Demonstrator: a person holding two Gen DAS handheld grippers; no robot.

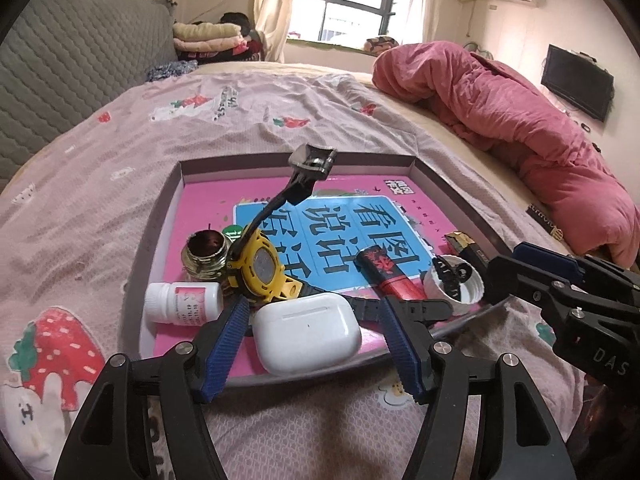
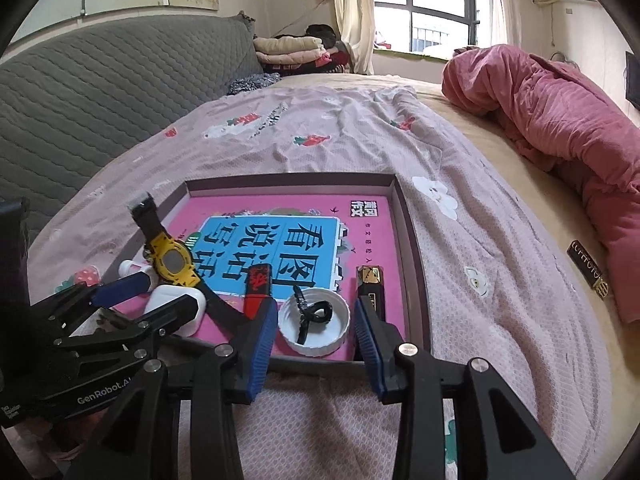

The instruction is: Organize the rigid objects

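A shallow tray (image 1: pixel 160 240) with a pink book cover as its floor lies on the bed. In it are a yellow watch (image 1: pixel 260 268), a small glass jar (image 1: pixel 206 254), a white pill bottle (image 1: pixel 182 302), a white earbud case (image 1: pixel 308 332), a red and black tube (image 1: pixel 390 276), a black and gold box (image 2: pixel 372 284) and a white cap (image 2: pixel 316 344) holding a black clip (image 2: pixel 312 314). My left gripper (image 1: pixel 316 308) stands open with the earbud case between its fingers. My right gripper (image 2: pixel 316 306) is open on either side of the cap, not pressing it.
A rumpled pink quilt (image 1: pixel 520 120) fills the bed's right side. A grey quilted headboard (image 1: pixel 60 80) rises on the left, with folded clothes (image 2: pixel 288 50) behind. A second black and gold item (image 2: pixel 588 268) lies on the sheet right of the tray.
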